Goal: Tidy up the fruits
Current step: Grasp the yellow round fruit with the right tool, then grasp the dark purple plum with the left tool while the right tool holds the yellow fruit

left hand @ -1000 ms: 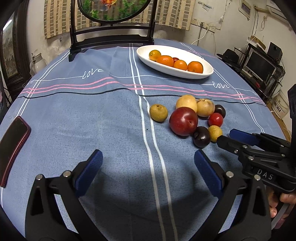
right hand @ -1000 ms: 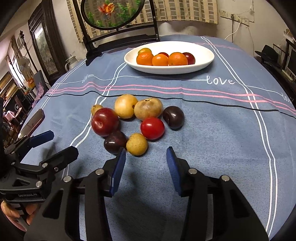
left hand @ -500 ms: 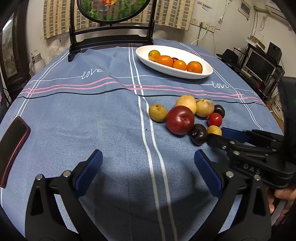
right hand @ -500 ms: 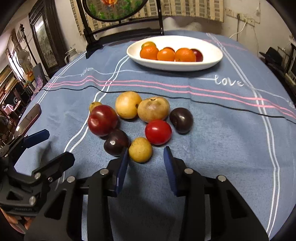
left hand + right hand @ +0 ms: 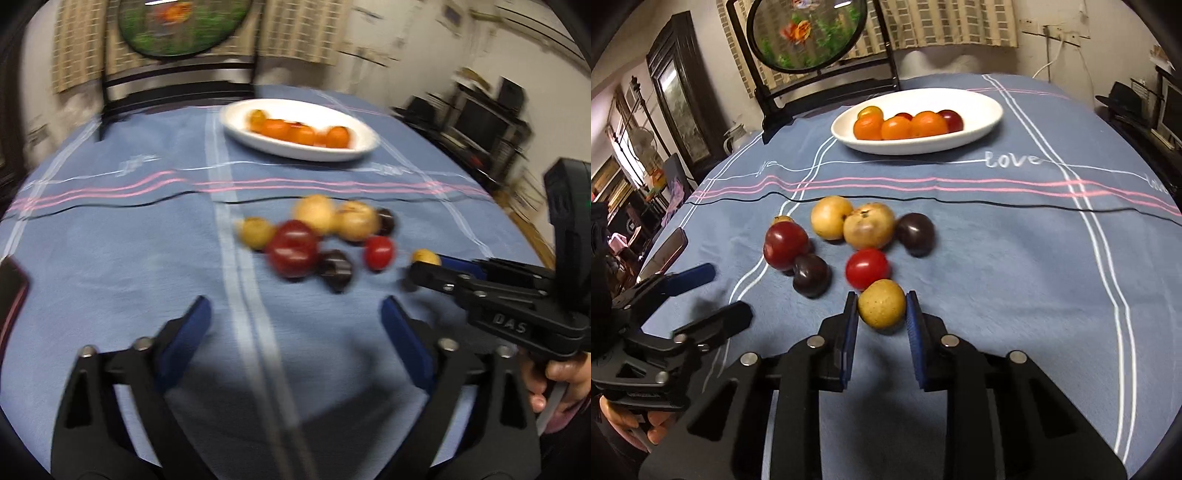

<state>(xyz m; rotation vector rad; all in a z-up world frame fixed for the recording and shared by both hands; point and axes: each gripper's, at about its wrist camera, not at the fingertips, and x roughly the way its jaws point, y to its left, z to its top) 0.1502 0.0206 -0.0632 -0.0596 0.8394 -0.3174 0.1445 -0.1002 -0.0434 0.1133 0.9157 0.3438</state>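
Note:
My right gripper (image 5: pixel 881 308) is shut on a small yellow pear (image 5: pixel 881 303), held just above the blue cloth; it also shows in the left wrist view (image 5: pixel 425 256). Just beyond it lie a red tomato (image 5: pixel 867 267), two dark plums (image 5: pixel 811 275) (image 5: pixel 915 233), a red apple (image 5: pixel 785 245) and two yellow pears (image 5: pixel 831 217) (image 5: pixel 868 230). A white oval dish (image 5: pixel 975 122) at the back holds oranges (image 5: pixel 896 127) and a red fruit. My left gripper (image 5: pixel 295 325) is open and empty over the near cloth, left of the fruit.
A phone (image 5: pixel 9 295) lies near the table's left edge. A round fish-painting screen on a black stand (image 5: pixel 812 55) stands behind the dish. Shelves with a monitor (image 5: pixel 484 118) are off to the right.
My right gripper moved forward and closed on the small yellow pear, drawing it right, away from the dark plum. The left wrist view is blurred from motion.

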